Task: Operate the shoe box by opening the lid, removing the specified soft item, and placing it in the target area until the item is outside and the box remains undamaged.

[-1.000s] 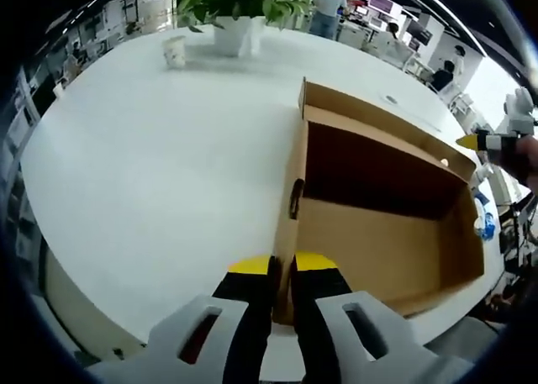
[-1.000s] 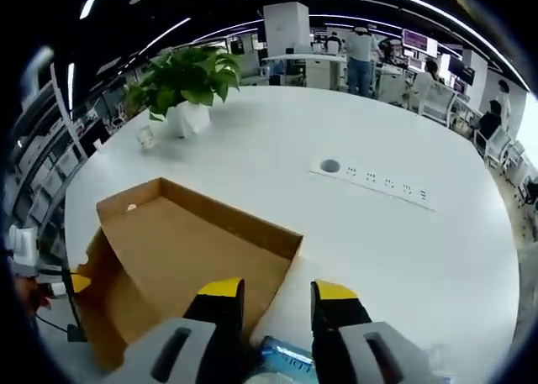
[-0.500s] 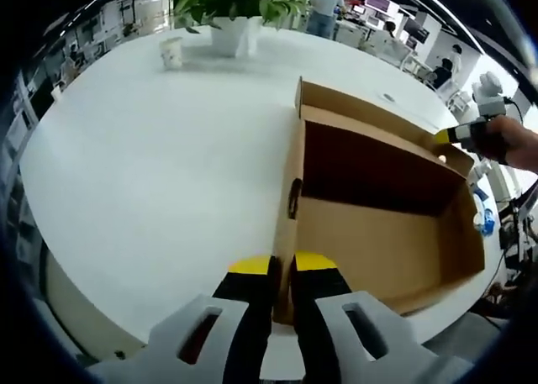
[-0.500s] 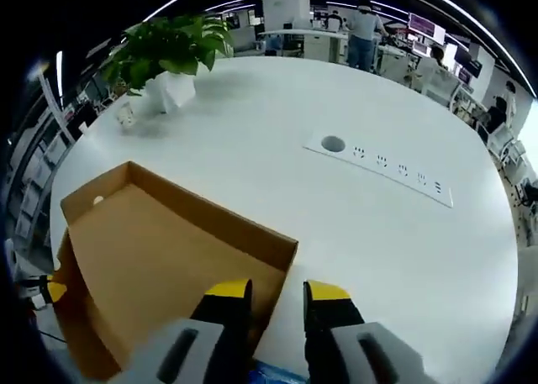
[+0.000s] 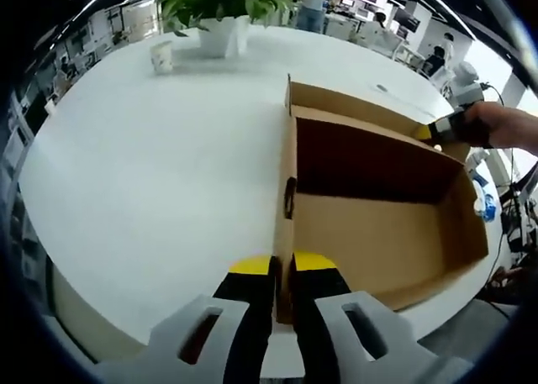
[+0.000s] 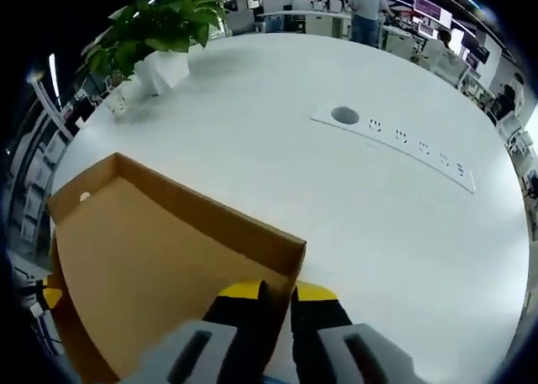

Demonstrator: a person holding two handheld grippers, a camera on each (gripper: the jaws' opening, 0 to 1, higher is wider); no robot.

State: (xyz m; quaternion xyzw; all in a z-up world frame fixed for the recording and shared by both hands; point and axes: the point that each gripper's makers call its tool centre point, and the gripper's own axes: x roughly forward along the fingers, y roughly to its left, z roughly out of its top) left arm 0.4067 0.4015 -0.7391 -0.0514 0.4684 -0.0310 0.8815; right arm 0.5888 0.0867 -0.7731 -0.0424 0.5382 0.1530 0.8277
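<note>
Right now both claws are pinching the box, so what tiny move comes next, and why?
Probably lift both claws gently together. The left claw is shut on one wall of the cardboard box, and the right claw is shut on the opposite wall. The inside that shows looks empty, so this is likely the lid coming off; raising evenly should keep it from bending.

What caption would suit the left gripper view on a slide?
Left gripper clamps the near wall of an open cardboard box on a white table; the right gripper grips its far corner.
</note>
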